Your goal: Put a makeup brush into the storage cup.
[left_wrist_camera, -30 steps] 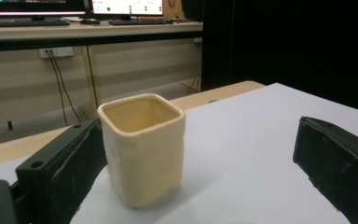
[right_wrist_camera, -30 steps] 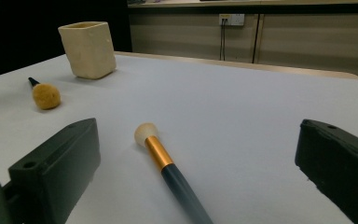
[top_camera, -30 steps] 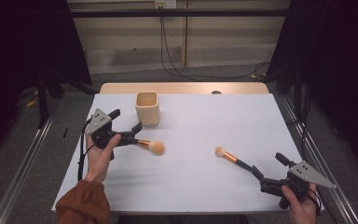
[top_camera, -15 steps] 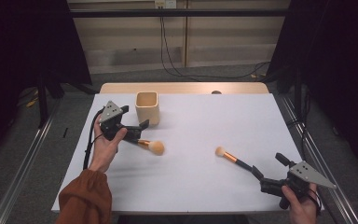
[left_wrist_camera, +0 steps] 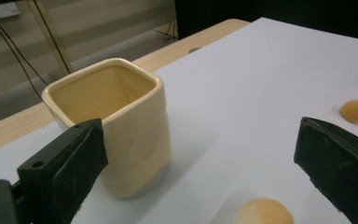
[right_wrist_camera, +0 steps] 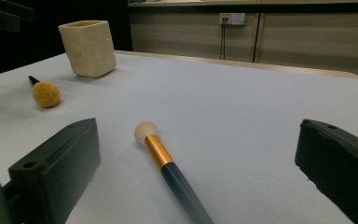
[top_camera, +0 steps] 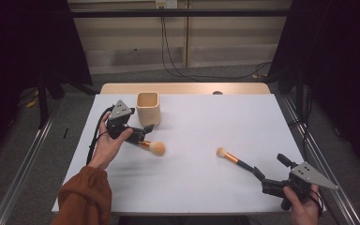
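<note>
The left claw [top_camera: 138, 132] hangs spread at centre-left of the high view, between the cream cup [top_camera: 147, 108] and the round-headed brush [top_camera: 153, 147] – head just below its tips, handle back under it. The right claw [top_camera: 271, 172], lower right, gapes empty.

Cup [top_camera: 147, 108] behind left brush [top_camera: 152, 147]; second brush [top_camera: 234, 159] right.

left gripper [top_camera: 143, 132] agape, right gripper [top_camera: 271, 167] too (low)
</note>
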Demonstrator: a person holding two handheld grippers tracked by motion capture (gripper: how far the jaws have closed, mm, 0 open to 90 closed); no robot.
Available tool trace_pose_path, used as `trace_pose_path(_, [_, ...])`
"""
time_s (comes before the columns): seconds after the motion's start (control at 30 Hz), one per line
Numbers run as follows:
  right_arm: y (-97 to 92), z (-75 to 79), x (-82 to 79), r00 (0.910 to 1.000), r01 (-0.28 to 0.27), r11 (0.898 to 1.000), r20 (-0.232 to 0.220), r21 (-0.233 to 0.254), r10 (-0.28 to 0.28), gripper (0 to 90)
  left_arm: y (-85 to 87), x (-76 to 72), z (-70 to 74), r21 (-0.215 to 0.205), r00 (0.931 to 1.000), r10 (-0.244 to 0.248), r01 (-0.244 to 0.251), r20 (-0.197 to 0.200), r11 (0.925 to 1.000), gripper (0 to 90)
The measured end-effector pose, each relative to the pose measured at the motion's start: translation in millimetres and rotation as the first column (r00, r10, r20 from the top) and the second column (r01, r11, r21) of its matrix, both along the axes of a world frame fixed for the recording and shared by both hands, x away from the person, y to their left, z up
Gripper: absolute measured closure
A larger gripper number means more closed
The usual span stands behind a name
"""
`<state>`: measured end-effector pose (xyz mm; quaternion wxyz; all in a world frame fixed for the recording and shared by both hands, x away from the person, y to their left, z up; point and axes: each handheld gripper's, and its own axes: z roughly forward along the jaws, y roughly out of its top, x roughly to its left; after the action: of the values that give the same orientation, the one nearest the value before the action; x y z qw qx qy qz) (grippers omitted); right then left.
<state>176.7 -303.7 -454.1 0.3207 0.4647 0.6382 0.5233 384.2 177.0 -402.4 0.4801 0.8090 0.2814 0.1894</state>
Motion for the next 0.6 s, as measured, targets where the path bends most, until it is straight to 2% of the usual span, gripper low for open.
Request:
trace_pose_path(0.03, [0.0, -0.1, 0.0, 1.0000, 0.000, 1.000, 0.000, 0.000, 0.000, 0.0, -0.3, 1.0, -0.2, 0.040, 0.9999, -0.004, 0.005, -0.013, 0.9992, 2.4])
trace_pose_path(0.1, [0.0, -0.2, 0.0, 1.0000, 0.000, 1.000, -0.002, -0.001, 0.000, 0.0, -0.8, 1.1, -0.3, 0.051, 0.9998, -0.003, 0.004, -0.021, 0.9987, 2.4])
trace_pose_path(0.13, [0.0, -0.5, 0.0, 1.0000, -0.003, 1.000, -0.003, -0.004, 0.003, 0.0, -1.8, 0.9, 0.6, 0.086, 0.9998, -0.009, 0.010, -0.018, 0.9962, 2.7])
trace_pose_path(0.2, [0.1, -0.4, -0.1, 1.0000, -0.004, 1.000, -0.002, -0.004, 0.004, 0.0, -2.5, 1.0, 1.2, 0.096, 0.9995, -0.016, 0.019, -0.029, 0.9952, 2.9])
trace_pose_path(0.23, [0.1, -0.5, -0.1, 1.0000, -0.004, 1.000, -0.002, -0.008, 0.004, 0.0, -3.2, 2.3, 2.4, 0.118, 0.9993, -0.023, 0.026, -0.030, 0.9927, 2.8])
trace_pose_path(0.33, [0.2, -0.4, -0.5, 1.0000, -0.004, 1.000, -0.002, -0.007, 0.004, 0.0, -4.3, 3.4, 2.3, 0.131, 0.9987, -0.028, 0.033, -0.043, 0.9909, 2.8])
trace_pose_path(0.47, [-0.1, -0.5, -0.7, 1.0000, -0.003, 1.000, -0.003, -0.006, 0.003, 0.0, -5.9, 7.3, 2.0, 0.202, 0.9952, -0.059, 0.074, -0.079, 0.9767, 2.8])
trace_pose_path(0.5, [-0.1, -0.5, -0.7, 1.0000, -0.003, 1.000, -0.003, -0.006, 0.003, 0.0, -5.9, 7.3, 2.0, 0.202, 0.9952, -0.059, 0.074, -0.079, 0.9767, 2.9])
trace_pose_path(0.53, [0.2, -0.5, -0.8, 1.0000, -0.002, 1.000, -0.002, -0.003, 0.002, 0.0, -5.6, 9.4, 2.4, 0.219, 0.9933, -0.070, 0.089, -0.092, 0.9717, 2.9])
trace_pose_path(0.6, [0.1, -0.4, -0.8, 1.0000, -0.001, 1.000, -0.003, -0.003, 0.001, 0.0, -5.4, 10.5, 2.7, 0.225, 0.9930, -0.067, 0.088, -0.098, 0.9704, 3.0])
